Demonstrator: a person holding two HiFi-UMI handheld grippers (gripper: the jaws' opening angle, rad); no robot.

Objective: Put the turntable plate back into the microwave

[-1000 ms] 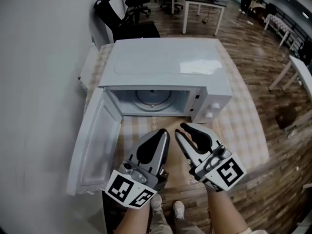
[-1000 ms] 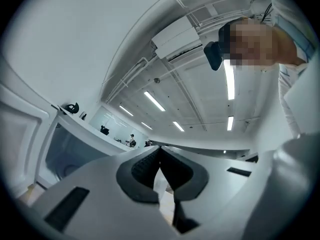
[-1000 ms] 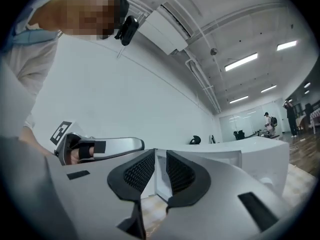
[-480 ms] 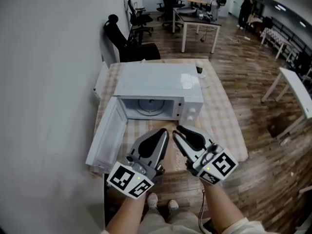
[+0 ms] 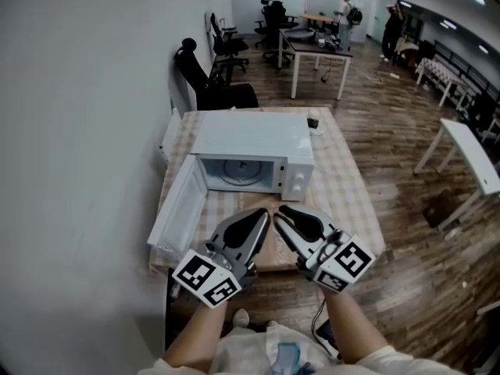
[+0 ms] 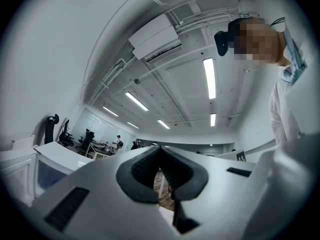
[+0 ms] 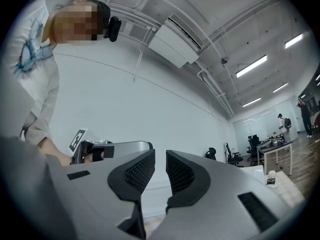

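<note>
The white microwave [image 5: 250, 143] stands on the table with its door [image 5: 178, 213] swung open to the left. The glass turntable plate [image 5: 241, 172] lies flat inside the cavity. Both grippers hang side by side in front of the microwave, well back from its opening and raised. My left gripper [image 5: 264, 214] has its tips together and holds nothing; in the left gripper view [image 6: 159, 149] the jaws meet at the tips. My right gripper [image 5: 280, 211] holds nothing, and the right gripper view [image 7: 160, 156] shows a narrow gap between its pads.
The table [image 5: 344, 194] has a checkered cloth, and a small cup [image 5: 312, 123] stands behind the microwave. A white wall runs along the left. Office chairs [image 5: 207, 80], a desk [image 5: 316, 41] and a white table [image 5: 469, 158] stand on the wooden floor beyond.
Both grippers have risen and drawn back from the microwave, which now looks smaller and farther away. More of the room has come into view. The plate has stayed inside.
</note>
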